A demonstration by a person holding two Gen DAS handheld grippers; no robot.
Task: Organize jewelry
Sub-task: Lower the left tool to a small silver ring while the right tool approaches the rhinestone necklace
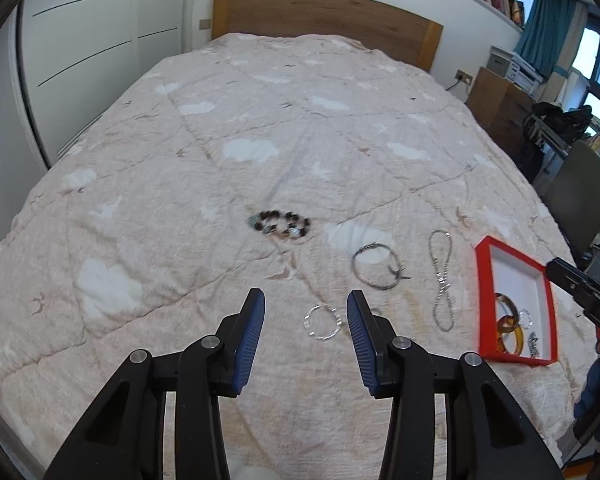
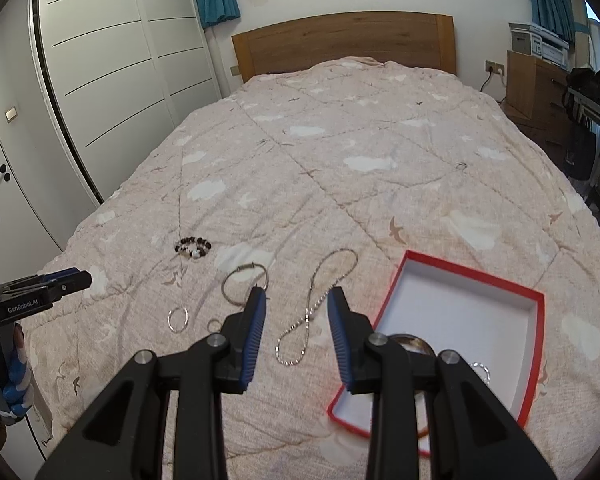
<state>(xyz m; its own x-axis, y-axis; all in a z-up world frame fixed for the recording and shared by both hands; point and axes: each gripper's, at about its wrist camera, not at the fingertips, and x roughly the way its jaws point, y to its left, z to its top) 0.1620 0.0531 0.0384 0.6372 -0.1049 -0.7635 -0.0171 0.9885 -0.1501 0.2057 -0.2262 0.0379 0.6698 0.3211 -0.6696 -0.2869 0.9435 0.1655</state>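
Note:
Jewelry lies on a pink quilted bed. My left gripper [image 1: 306,304] is open and empty, just above a thin silver hoop [image 1: 322,322]. Beyond it lie a dark beaded bracelet [image 1: 281,224], a grey wire bangle [image 1: 376,266] and a silver chain [image 1: 443,280]. A red-rimmed white box [image 1: 483,300] at the right holds amber bangles [image 1: 510,330] and small silver pieces. My right gripper [image 2: 297,300] is open and empty over the silver chain [image 2: 312,308], left of the box [image 2: 536,344]. The hoop [image 2: 177,319], wire bangle [image 2: 236,280] and beaded bracelet [image 2: 193,248] lie to its left.
The left gripper shows at the left edge of the right wrist view [image 2: 40,286]. A small ring [image 2: 213,325] lies beside the hoop. A wooden headboard [image 2: 344,40] is at the far end, white wardrobes [image 2: 112,60] to the left, a wooden cabinet [image 2: 536,80] and chair to the right.

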